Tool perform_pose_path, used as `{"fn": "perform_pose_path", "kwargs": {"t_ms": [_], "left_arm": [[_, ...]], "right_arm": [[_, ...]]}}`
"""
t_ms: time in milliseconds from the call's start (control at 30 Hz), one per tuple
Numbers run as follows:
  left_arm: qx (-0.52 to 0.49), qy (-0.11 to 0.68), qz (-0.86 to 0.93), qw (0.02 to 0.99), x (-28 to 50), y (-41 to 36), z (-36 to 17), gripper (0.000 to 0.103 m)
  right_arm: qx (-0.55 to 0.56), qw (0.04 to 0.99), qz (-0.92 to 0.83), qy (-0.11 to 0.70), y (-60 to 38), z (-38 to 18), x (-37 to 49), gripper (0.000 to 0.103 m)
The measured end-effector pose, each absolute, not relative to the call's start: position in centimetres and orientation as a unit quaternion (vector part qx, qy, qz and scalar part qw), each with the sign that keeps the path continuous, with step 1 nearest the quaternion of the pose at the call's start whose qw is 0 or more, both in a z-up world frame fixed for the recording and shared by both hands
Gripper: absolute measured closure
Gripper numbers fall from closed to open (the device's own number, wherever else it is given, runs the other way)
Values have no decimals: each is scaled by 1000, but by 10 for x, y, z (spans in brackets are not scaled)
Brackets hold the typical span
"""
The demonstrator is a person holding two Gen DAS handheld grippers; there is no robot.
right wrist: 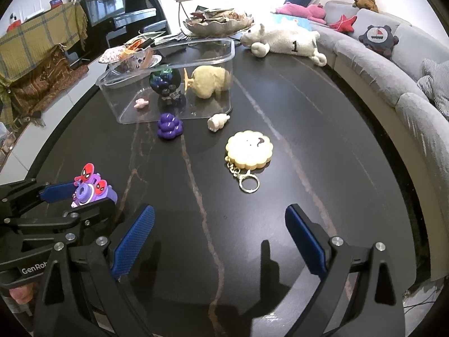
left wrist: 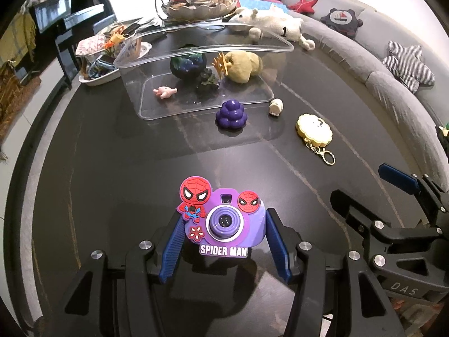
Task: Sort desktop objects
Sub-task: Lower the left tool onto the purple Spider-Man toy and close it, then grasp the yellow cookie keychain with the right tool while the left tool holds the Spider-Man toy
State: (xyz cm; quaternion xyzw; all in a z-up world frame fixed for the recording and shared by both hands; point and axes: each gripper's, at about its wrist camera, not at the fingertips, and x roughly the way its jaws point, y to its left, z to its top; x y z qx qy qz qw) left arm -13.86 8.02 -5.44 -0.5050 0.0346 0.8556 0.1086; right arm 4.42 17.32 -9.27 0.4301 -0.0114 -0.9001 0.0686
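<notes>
With several toys already in the clear bin (left wrist: 202,47), my left tongs (left wrist: 224,224) straddle the toy camera (left wrist: 224,219) ungripped, my right tongs (right wrist: 219,224) gape empty, and three lie loose mid-frame.

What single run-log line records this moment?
left tool: open around purple Spider-Man toy camera | right tool: open, empty | clear plastic bin: holds toys

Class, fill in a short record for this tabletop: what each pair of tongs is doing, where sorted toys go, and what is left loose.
left tongs: straddling the toy camera, contact unclear
right tongs: open, holding nothing
container: clear bin, several toys inside
loose on table: purple grapes, small white figure, cookie keychain
</notes>
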Motion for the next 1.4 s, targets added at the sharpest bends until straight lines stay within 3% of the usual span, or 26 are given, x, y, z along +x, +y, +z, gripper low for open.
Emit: {"fn": "perform_pose_path", "kwargs": {"t_ms": [1400], "left_arm": [[-525, 41, 846, 85, -211, 100, -82, 51]], "right_arm": [[447, 89, -890, -12, 192, -122, -39, 14]]}}
